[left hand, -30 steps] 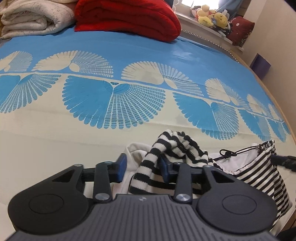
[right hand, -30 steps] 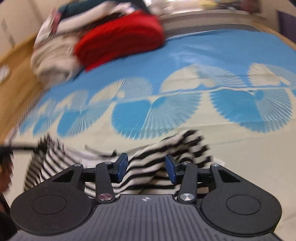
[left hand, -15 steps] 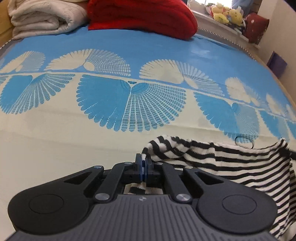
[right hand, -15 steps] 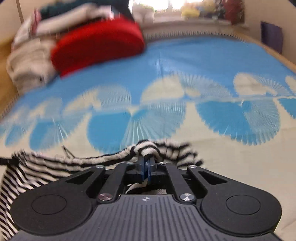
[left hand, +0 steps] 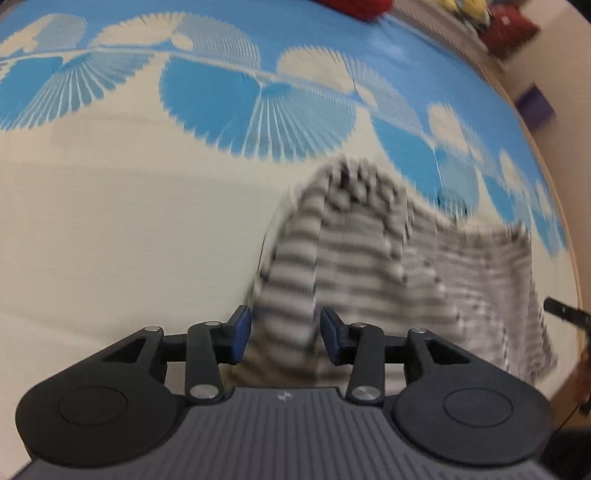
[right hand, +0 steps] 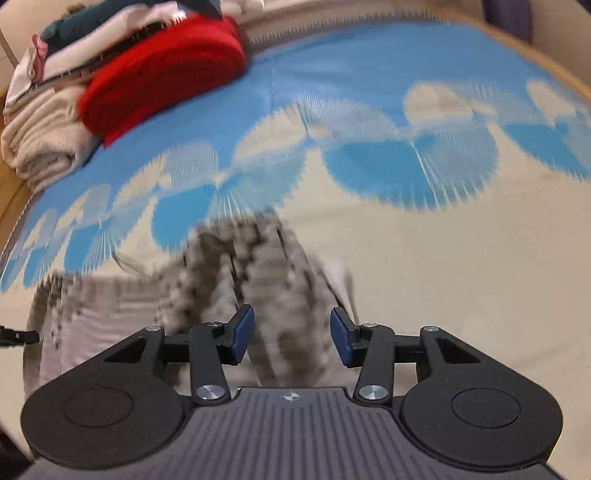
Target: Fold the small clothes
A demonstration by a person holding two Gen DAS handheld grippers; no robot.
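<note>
A black-and-white striped garment (left hand: pixel 369 258) lies bunched and blurred on the cream part of the bedspread (left hand: pixel 110 221). My left gripper (left hand: pixel 284 332) hangs over its left end; the jaws are opening, and a fold of striped cloth rises between the blue pads (left hand: pixel 242 332) without being pinched. In the right wrist view the same garment (right hand: pixel 251 258) spreads to the left. My right gripper (right hand: pixel 291 336) is over its right end, jaws also opening, with cloth loose between the pads (right hand: pixel 340 338). The right gripper's tip (left hand: pixel 565 314) shows at the left wrist view's right edge.
A red folded blanket (right hand: pixel 166 74) and cream blankets (right hand: pixel 40 140) with stacked clothes are piled at the far end of the bed. Soft toys (left hand: pixel 461 7) and a purple box (left hand: pixel 535 103) stand beyond the bed's wooden edge (left hand: pixel 569 229).
Half a second ago both grippers were shut on the garment's stretched top edge. Now both sets of jaws have parted and the garment sits slack and bunched on the bed.
</note>
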